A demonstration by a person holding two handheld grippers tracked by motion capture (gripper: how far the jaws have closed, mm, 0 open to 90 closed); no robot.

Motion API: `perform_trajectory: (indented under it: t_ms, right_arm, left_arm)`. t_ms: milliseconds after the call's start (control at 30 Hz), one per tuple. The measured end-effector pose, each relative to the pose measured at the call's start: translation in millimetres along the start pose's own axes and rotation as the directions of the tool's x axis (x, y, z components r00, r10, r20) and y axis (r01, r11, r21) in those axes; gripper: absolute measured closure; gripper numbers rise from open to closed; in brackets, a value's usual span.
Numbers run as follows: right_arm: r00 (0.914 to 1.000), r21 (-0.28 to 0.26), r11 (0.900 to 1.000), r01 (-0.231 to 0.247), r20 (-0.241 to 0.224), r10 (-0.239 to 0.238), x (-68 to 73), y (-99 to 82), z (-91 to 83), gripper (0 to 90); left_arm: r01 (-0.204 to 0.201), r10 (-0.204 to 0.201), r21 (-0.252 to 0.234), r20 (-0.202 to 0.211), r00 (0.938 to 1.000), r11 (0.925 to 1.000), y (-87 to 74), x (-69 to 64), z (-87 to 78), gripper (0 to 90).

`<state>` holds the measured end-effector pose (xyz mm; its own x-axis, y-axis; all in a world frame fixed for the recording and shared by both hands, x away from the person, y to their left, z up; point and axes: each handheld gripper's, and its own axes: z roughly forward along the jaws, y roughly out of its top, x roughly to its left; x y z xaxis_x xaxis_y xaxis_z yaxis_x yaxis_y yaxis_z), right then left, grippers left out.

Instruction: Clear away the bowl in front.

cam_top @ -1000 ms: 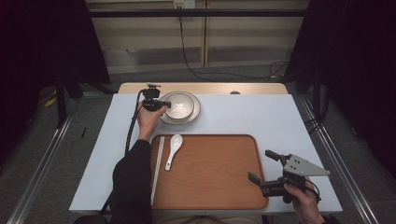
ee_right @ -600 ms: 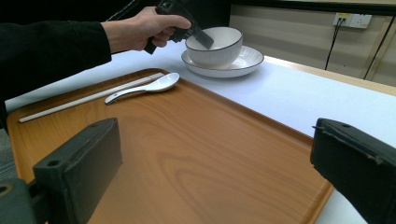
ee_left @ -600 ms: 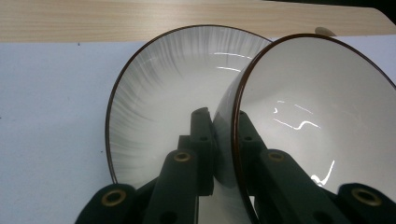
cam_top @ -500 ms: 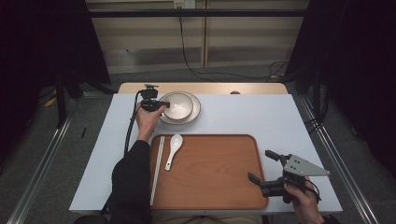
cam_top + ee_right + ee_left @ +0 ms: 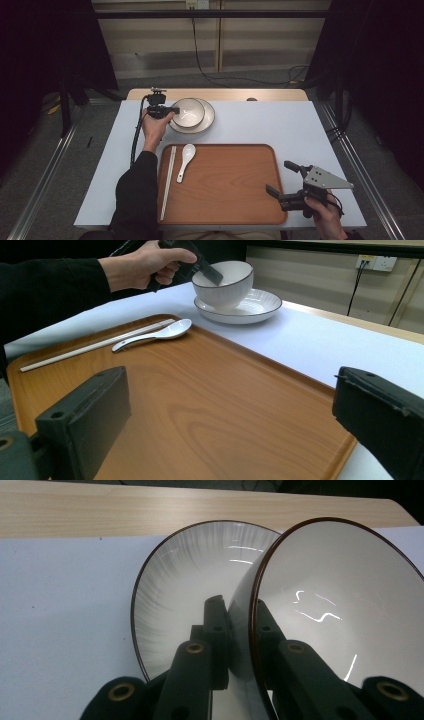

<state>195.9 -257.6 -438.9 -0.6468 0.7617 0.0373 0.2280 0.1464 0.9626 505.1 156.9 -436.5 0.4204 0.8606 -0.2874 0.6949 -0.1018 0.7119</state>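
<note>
Counter (image 5: pixel 260 125), white-topped, carries a brown wooden tray (image 5: pixel 225 185) near the person. Beyond its far-left corner a white dark-rimmed bowl (image 5: pixel 188 112) sits tilted on a shallow white plate (image 5: pixel 206 120). Left gripper (image 5: pixel 167 110) jaws pinch the bowl's left wall, one inside, one outside. Right gripper (image 5: pixel 282 180) jaws gape empty at the tray's near-right edge, well apart from the bowl.

The left black two-jaw gripper (image 5: pixel 170 111) is held at the far side of the table with the black-sleeved forearm stretched forward, its jaws clamped on a white bowl's rim. The right black two-jaw gripper (image 5: pixel 284 180) is held low near the table's near edge, jaws spread wide with nothing between them.
</note>
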Motion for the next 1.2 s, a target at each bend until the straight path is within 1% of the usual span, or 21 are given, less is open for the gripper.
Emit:
perform_trajectory:
  t_ms: [33, 67, 100, 167, 200, 233, 267, 300, 333, 367, 433, 500, 533, 567, 600, 633, 700, 767, 933, 1067, 1200]
  right_arm:
    - [1.0000, -0.003, 1.0000, -0.001, -0.003, 0.001, -0.2, -0.1, 0.1, 1.9]
    - [1.0000, 0.000, 1.0000, 0.001, 0.000, -0.001, 0.0, 0.0, 0.1, 1.9]
    - [1.0000, 0.001, 1.0000, 0.000, -0.002, 0.000, 0.0, 0.0, 0.0, 1.9]
    - [1.0000, -0.004, 1.0000, 0.002, -0.008, -0.002, -0.1, 0.0, 0.4, 1.9]
    - [1.0000, -0.002, 1.0000, 0.002, -0.007, -0.002, 0.0, 0.0, 0.2, 1.9]
    - [1.0000, -0.002, 1.0000, 0.002, -0.007, -0.002, 0.0, 0.0, 0.2, 1.9]
    - [1.0000, -0.003, 1.0000, 0.003, -0.008, -0.003, 0.1, 0.1, 0.1, 1.9]
    - [1.0000, -0.003, 1.0000, 0.003, -0.008, -0.003, 0.1, 0.1, 0.1, 1.9]
    - [1.0000, -0.003, 1.0000, 0.001, -0.008, -0.001, 0.2, 0.1, 0.1, 1.9]
    - [1.0000, -0.002, 1.0000, 0.001, -0.008, -0.001, 0.2, 0.1, 0.1, 1.9]
    - [1.0000, -0.002, 1.0000, 0.002, -0.007, -0.002, 0.2, 0.0, 0.0, 1.9]
    - [1.0000, -0.001, 1.0000, 0.001, 0.000, -0.001, 0.7, 0.1, -0.2, 1.9]
    - [1.0000, -0.001, 1.0000, 0.001, 0.000, -0.001, 0.7, 0.1, -0.2, 1.9]
    - [1.0000, 0.000, 1.0000, 0.002, 0.000, -0.002, 0.6, 0.1, -0.1, 1.9]
    - [1.0000, -0.002, 1.0000, 0.000, -0.006, 0.000, 0.4, 0.0, 0.0, 1.9]
    - [1.0000, -0.002, 1.0000, 0.000, -0.006, 0.000, 0.4, 0.0, 0.0, 1.9]
    - [1.0000, -0.001, 1.0000, 0.003, 0.000, -0.003, 0.7, 0.1, -0.1, 1.9]
    - [1.0000, -0.001, 1.0000, 0.003, 0.000, -0.003, 0.7, 0.1, 0.0, 1.9]
    - [1.0000, -0.002, 1.0000, 0.003, 0.000, -0.003, 0.8, 0.1, -0.2, 1.9]
    - [1.0000, -0.002, 1.0000, 0.006, -0.005, -0.006, 0.2, 0.1, 0.1, 1.9]
    - [1.0000, -0.003, 1.0000, 0.006, -0.007, -0.006, 0.2, 0.0, 0.3, 1.9]
  left_arm:
    - [0.003, -0.003, -0.014, 0.007, 1.0000, 0.9999, 0.3, -1.2, -2.3, 82.1]
    - [-0.006, 0.006, -0.011, 0.008, 0.9999, 0.9999, 0.9, -1.5, -4.6, 82.1]
    - [-0.004, 0.004, -0.025, 0.013, 0.9999, 0.9997, 1.4, -3.0, -6.3, 82.1]
    - [-0.010, 0.011, -0.028, 0.018, 0.9998, 0.9995, 2.4, -5.3, -10.5, 82.1]
    - [-0.010, 0.010, -0.039, 0.015, 0.9998, 0.9992, 2.5, -6.5, -11.8, 82.0]
    - [-0.021, 0.022, -0.033, 0.022, 0.9995, 0.9992, 2.7, -6.8, -13.5, 82.0]
    - [-0.017, 0.018, -0.034, 0.034, 0.9993, 0.9993, 2.5, -7.6, -14.3, 82.0]
    - [-0.013, 0.015, -0.042, 0.032, 0.9994, 0.9990, 2.0, -9.0, -15.2, 82.0]
    - [-0.028, 0.030, -0.040, 0.033, 0.9990, 0.9988, 1.6, -9.9, -16.9, 82.0]
    - [-0.023, 0.025, -0.046, 0.034, 0.9991, 0.9987, 1.2, -11.5, -17.4, 82.0]
    - [-0.030, 0.032, -0.052, 0.043, 0.9985, 0.9982, 0.8, -13.4, -19.3, 82.0]
    - [-0.034, 0.037, -0.053, 0.052, 0.9980, 0.9980, 0.7, -16.1, -21.1, 82.0]
    - [-0.038, 0.042, -0.052, 0.064, 0.9971, 0.9979, 0.9, -17.6, -21.7, 82.0]
    - [-0.047, 0.050, -0.048, 0.066, 0.9966, 0.9977, 1.0, -18.0, -22.3, 82.0]
    - [-0.040, 0.044, -0.052, 0.069, 0.9967, 0.9978, 0.9, -19.5, -22.5, 82.0]
    - [-0.047, 0.051, -0.051, 0.075, 0.9959, 0.9976, 0.8, -20.7, -23.2, 82.0]
    - [-0.060, 0.063, -0.043, 0.077, 0.9950, 0.9973, 1.0, -22.8, -24.3, 82.0]
    - [-0.067, 0.071, -0.049, 0.080, 0.9943, 0.9965, 0.7, -26.5, -25.0, 82.0]
    - [-0.053, 0.058, -0.053, 0.094, 0.9939, 0.9972, 0.2, -28.5, -26.0, 82.0]
    - [-0.071, 0.077, -0.058, 0.105, 0.9914, 0.9957, -0.8, -33.8, -28.7, 82.0]
    - [-0.073, 0.080, -0.067, 0.119, 0.9896, 0.9951, 0.0, -40.6, -31.5, 82.0]
